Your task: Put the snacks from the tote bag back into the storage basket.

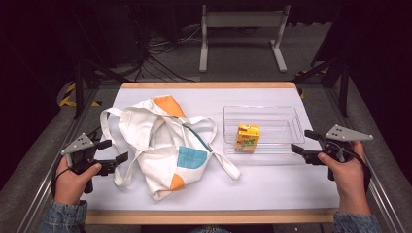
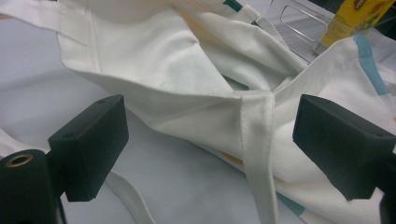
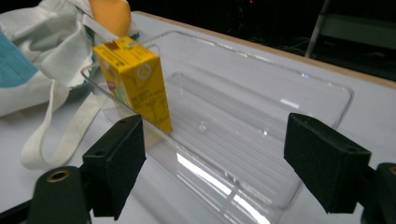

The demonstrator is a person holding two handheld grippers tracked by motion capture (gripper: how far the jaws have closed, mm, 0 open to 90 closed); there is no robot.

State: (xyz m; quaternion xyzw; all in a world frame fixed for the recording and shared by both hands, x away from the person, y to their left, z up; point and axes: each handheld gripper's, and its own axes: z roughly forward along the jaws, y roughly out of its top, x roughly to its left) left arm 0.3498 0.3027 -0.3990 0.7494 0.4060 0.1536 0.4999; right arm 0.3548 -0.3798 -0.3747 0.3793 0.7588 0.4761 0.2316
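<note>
Left tool (image 1: 112,151) wide open beside tote bag (image 1: 165,145); right tool (image 1: 305,141) wide open, empty, beside clear tray (image 1: 272,114).

Lab: dark room, floor cables (image 1: 160,48), tripod legs (image 1: 335,68)

a: items on the table (image 1: 272,187) were counted?

b: yes. one white tote bag (image 1: 160,141), carrying two long straps. one clear plastic tray (image 1: 282,116). one yellow juice carton (image 1: 247,138), which stood upright inside that tray.

a: tools in use?

b: two handheld grippers were counted, a left gripper (image 1: 114,151) and a right gripper (image 1: 303,141), each with two black jaws set apart. two hands held them, one apiece.
</note>
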